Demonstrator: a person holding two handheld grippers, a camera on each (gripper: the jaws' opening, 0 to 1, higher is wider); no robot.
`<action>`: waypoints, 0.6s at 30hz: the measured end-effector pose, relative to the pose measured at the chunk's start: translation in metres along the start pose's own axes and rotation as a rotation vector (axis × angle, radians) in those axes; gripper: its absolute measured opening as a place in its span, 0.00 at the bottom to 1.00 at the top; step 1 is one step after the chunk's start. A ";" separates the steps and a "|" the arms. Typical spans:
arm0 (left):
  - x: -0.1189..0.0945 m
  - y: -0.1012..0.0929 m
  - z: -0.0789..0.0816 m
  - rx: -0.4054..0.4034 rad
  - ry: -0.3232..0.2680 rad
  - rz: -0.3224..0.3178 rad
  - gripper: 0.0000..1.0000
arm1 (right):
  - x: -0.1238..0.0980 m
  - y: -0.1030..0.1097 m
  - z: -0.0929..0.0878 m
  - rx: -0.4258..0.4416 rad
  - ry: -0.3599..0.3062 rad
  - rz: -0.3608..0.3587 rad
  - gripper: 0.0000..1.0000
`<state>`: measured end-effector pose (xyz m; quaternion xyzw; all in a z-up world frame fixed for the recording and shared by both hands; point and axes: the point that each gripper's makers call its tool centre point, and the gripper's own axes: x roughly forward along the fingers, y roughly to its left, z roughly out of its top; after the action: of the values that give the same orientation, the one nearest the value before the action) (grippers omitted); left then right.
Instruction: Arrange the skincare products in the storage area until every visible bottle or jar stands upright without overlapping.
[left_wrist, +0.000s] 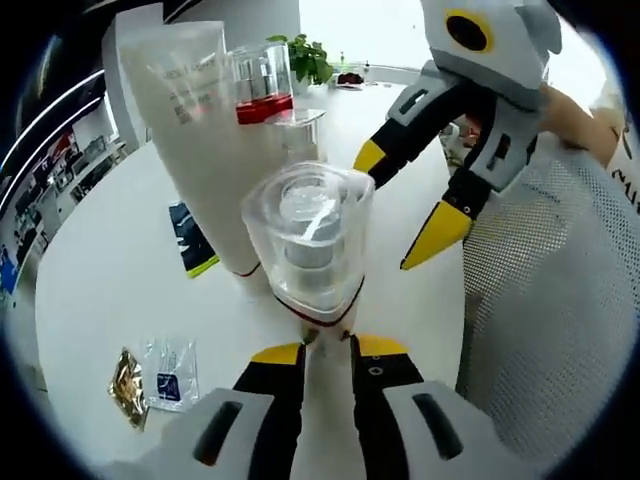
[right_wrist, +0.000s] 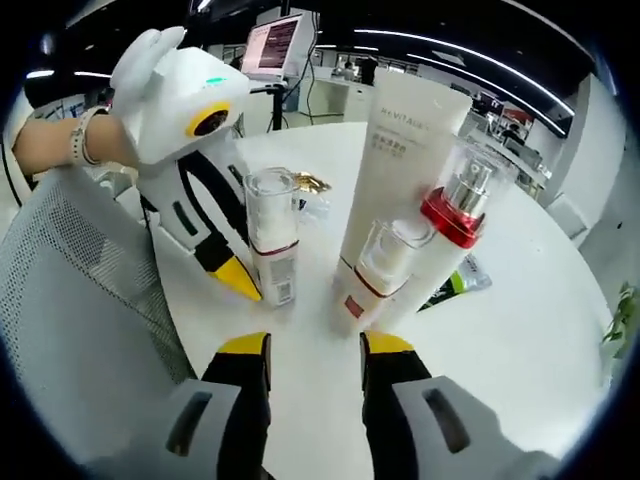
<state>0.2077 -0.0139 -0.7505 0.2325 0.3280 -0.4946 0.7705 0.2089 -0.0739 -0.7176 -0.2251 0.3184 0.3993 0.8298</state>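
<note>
A small white bottle with a clear cap (left_wrist: 310, 240) (right_wrist: 272, 240) stands upright on the round white table (left_wrist: 120, 290). My left gripper (left_wrist: 327, 350) (right_wrist: 245, 275) is shut on its lower part. Just behind it stand a tall white tube (left_wrist: 200, 130) (right_wrist: 400, 170), a clear-capped pump bottle with a red collar (left_wrist: 262, 85) (right_wrist: 455, 215) and a second small clear-capped bottle (right_wrist: 385, 265), close together. My right gripper (right_wrist: 315, 345) (left_wrist: 405, 195) is open with nothing between its jaws, a short way in front of the bottles.
A white mesh basket (left_wrist: 560, 300) (right_wrist: 80, 300) sits at the table's edge beside the bottles. Small sachets (left_wrist: 170, 370), a gold packet (left_wrist: 128, 385) and a dark leaflet (left_wrist: 190, 240) (right_wrist: 460, 280) lie on the table. A potted plant (left_wrist: 305, 55) stands at its far side.
</note>
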 end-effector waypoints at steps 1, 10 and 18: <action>0.000 -0.001 0.001 0.002 -0.001 -0.005 0.14 | 0.000 -0.006 0.000 -0.008 0.001 -0.016 0.33; 0.002 0.000 0.005 -0.010 0.007 -0.007 0.12 | 0.000 -0.019 0.003 0.014 0.017 -0.008 0.29; 0.005 0.002 0.010 -0.037 0.006 -0.007 0.11 | 0.007 -0.025 0.001 -0.005 0.068 0.017 0.25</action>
<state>0.2139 -0.0232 -0.7472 0.2184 0.3403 -0.4905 0.7720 0.2332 -0.0840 -0.7191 -0.2379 0.3473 0.3994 0.8144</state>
